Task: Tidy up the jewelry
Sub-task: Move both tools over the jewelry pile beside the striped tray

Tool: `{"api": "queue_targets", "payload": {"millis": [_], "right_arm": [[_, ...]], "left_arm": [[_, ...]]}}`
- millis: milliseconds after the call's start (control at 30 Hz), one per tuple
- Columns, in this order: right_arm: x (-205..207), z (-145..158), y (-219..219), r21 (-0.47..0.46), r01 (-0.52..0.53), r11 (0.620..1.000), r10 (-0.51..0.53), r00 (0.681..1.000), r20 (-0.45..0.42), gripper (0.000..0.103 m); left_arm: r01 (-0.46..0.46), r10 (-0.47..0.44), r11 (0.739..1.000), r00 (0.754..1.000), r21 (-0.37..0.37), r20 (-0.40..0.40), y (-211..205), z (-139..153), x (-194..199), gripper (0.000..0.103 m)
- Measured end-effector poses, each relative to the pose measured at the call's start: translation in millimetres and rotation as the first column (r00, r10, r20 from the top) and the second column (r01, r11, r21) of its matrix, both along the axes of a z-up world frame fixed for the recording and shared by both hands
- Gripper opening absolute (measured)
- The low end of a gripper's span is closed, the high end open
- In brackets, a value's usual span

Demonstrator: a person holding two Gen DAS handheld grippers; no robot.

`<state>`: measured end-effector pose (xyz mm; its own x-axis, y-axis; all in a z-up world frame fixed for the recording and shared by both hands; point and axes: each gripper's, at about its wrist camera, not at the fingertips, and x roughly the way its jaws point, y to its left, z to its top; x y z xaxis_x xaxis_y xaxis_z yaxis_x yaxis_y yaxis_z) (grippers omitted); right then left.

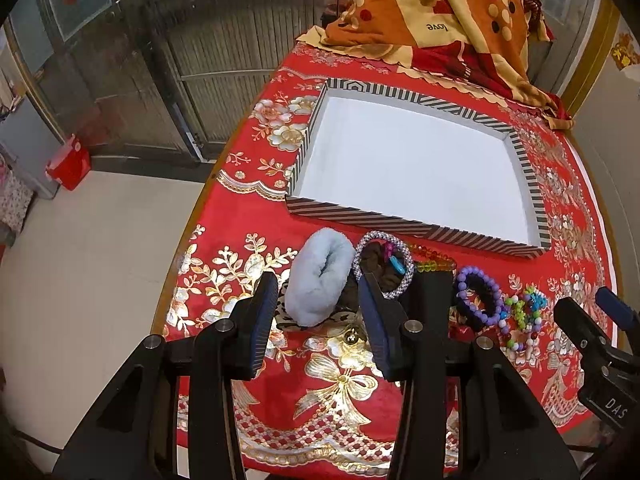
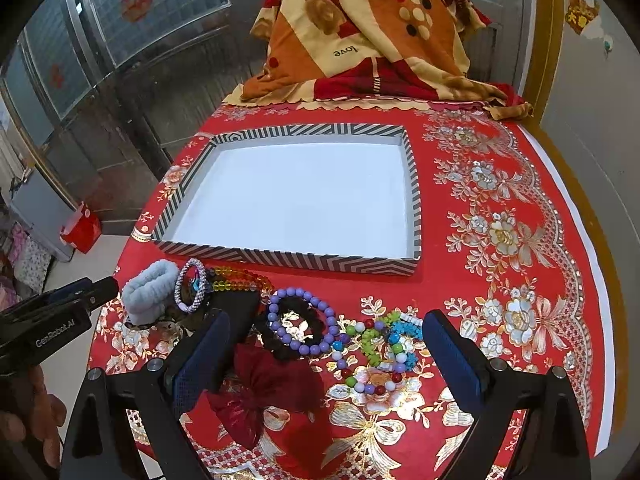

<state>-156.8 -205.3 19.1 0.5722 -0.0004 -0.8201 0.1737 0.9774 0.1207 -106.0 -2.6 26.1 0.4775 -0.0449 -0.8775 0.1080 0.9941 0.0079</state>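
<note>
A striped tray (image 1: 352,216) (image 2: 280,258) with a white inside stands on the red cloth. Along its near side lie a pale blue fluffy scrunchie (image 1: 320,280) (image 2: 146,290), a silver-purple beaded bracelet (image 1: 404,284) (image 2: 192,284), rainbow crystal beads (image 1: 434,264) (image 2: 240,278), a purple bead bracelet (image 1: 480,300) (image 2: 300,320) on a black scrunchie, a multicolour bead bracelet (image 1: 524,316) (image 2: 376,352) and a dark red bow (image 2: 264,392). My left gripper (image 1: 320,304) is open around the blue scrunchie. My right gripper (image 2: 326,356) is open above the purple and multicolour bracelets.
A folded orange and cream blanket (image 1: 440,12) (image 2: 372,40) lies at the table's far end. The table edge (image 1: 188,240) drops to a pale floor on the left, where a red bin (image 1: 68,164) stands. A small gold bell (image 1: 351,337) lies between my left fingers.
</note>
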Motion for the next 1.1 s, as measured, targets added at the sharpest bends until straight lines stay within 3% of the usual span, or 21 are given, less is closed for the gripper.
{"api": "queue_targets", "payload": {"millis": [1100], "right_arm": [[1.7, -6.0, -2.8, 0.010, -0.027, 1.000, 0.027, 0.999, -0.032, 0.096]], "left_arm": [[0.002, -0.002, 1.000, 1.000, 0.006, -0.026, -3.3, -5.9, 0.4, 0.041]]}}
